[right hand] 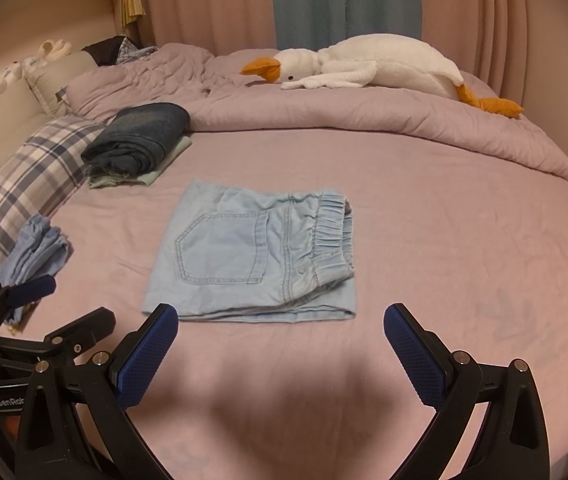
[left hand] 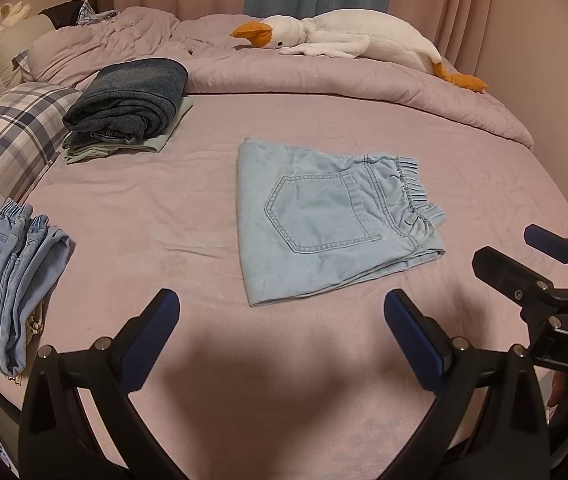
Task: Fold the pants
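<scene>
While both grippers hover empty: pants [left hand: 324,220], folded, mid-bed [left hand: 163,216].
Left gripper [left hand: 281,320] and right gripper [right hand: 281,330] fingers spread, near side; fold looks finished.

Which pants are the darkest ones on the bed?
The dark blue jeans folded on top of the pale green garment near the plaid pillow. The other two pairs are light blue.

Two hand-held grippers [left hand: 281,320] [right hand: 279,334], four folded garments [left hand: 332,220] [left hand: 131,92] [left hand: 119,148] [left hand: 15,280]

Dim warm indoor light; soft shadow near bottom centre; fisheye bending, dark corners.
</scene>
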{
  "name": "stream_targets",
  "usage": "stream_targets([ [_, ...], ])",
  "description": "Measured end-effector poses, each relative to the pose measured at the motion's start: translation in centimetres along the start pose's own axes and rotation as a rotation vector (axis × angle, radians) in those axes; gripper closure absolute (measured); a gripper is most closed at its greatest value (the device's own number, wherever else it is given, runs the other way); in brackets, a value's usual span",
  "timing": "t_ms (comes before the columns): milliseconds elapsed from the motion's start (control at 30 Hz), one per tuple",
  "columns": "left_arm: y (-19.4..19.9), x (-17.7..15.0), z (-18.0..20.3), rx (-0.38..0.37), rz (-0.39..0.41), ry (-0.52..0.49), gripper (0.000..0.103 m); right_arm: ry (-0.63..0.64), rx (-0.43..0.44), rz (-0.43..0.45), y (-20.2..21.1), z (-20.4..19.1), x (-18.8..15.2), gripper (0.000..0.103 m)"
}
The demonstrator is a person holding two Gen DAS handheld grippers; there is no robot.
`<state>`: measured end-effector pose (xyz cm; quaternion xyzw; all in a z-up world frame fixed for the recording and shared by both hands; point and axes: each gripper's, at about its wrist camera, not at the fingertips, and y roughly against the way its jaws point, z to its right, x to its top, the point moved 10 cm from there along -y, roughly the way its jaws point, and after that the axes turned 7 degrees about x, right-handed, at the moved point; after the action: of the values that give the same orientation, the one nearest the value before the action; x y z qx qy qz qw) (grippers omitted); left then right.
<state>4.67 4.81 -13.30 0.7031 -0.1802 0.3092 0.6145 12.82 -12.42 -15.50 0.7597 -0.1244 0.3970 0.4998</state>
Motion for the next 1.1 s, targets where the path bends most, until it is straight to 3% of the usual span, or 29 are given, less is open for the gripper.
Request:
stream_targets([
  [1100,0.0,0.01,0.18,0.002,0.003,0.0,0.001,0.009,0.0,-0.002,-0.06,0.15,0.07,0.001],
])
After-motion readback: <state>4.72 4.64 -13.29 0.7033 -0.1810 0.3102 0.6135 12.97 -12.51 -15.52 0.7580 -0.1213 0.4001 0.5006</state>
